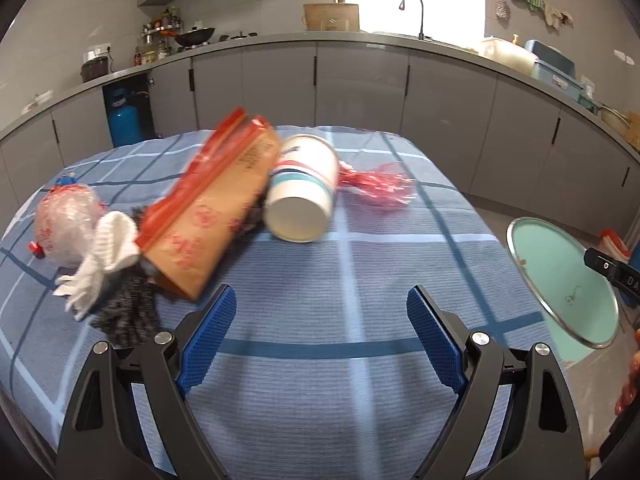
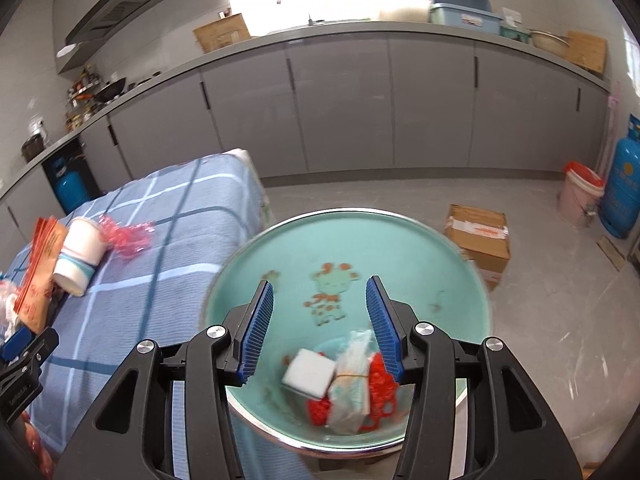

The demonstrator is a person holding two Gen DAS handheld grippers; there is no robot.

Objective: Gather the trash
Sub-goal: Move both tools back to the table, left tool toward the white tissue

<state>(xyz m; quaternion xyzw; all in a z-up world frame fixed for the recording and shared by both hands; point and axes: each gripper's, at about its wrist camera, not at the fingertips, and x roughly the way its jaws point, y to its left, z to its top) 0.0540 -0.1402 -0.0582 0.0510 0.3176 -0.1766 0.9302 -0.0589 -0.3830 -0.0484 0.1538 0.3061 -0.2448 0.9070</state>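
Observation:
My left gripper [image 1: 321, 306] is open and empty, low over the blue checked tablecloth [image 1: 360, 264]. Ahead of it lie a paper cup [image 1: 301, 190] on its side, a brown and red paper bag [image 1: 212, 208], a red cellophane wrapper [image 1: 378, 186], a white tissue [image 1: 104, 260], a dark speckled cloth [image 1: 128, 312] and a clear plastic ball [image 1: 66, 228]. My right gripper [image 2: 320, 304] is open and empty above the teal basin [image 2: 440, 264]. In the basin lie a white block [image 2: 309, 372], a pale wrapped packet [image 2: 352, 384] and red plastic [image 2: 380, 396].
The basin [image 1: 560, 280] stands beside the table's right edge. On the floor are a cardboard box [image 2: 478, 240], a pink bin [image 2: 580, 198] and a blue gas cylinder [image 2: 622, 184]. Grey kitchen cabinets [image 2: 340, 112] line the back.

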